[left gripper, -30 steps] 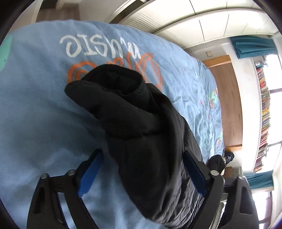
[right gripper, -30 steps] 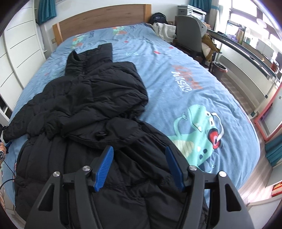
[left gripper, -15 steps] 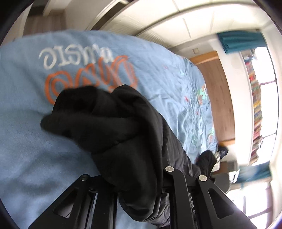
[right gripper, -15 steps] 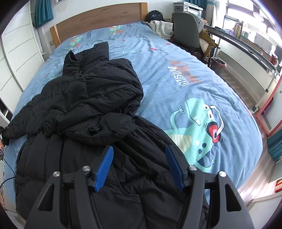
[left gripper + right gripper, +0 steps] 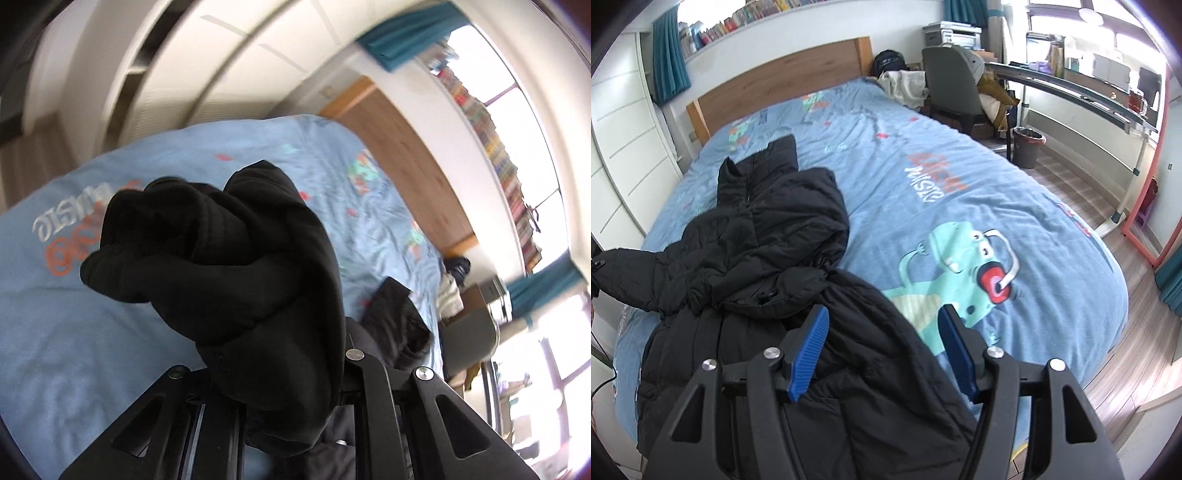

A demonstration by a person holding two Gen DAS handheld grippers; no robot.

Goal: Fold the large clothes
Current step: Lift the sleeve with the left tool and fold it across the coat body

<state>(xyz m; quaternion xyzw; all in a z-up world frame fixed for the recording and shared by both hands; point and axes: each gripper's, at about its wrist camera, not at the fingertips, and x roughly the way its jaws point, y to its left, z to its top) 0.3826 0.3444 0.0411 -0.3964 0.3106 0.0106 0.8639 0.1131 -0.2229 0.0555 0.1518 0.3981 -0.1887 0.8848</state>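
The black puffer coat lies spread along the left side of the bed, on the blue dinosaur duvet, collar toward the wooden headboard and hem nearest the right wrist camera. The left gripper is clamped on a bunched sleeve of the coat, and the cuff end droops forward over the duvet; its pads are buried in fabric. The right gripper hangs above the coat's lower body with its 2 blue pads wide apart, holding nothing. The step in hand looks like carrying the sleeve across onto the coat's chest. To do it well, lift the sleeve high enough that the cuff clears the padded body, carry it across the body and lay it flat there rather than dropping it in a lump. The right gripper would best press down near the waist so the slippery quilted shell does not slide with the pull.
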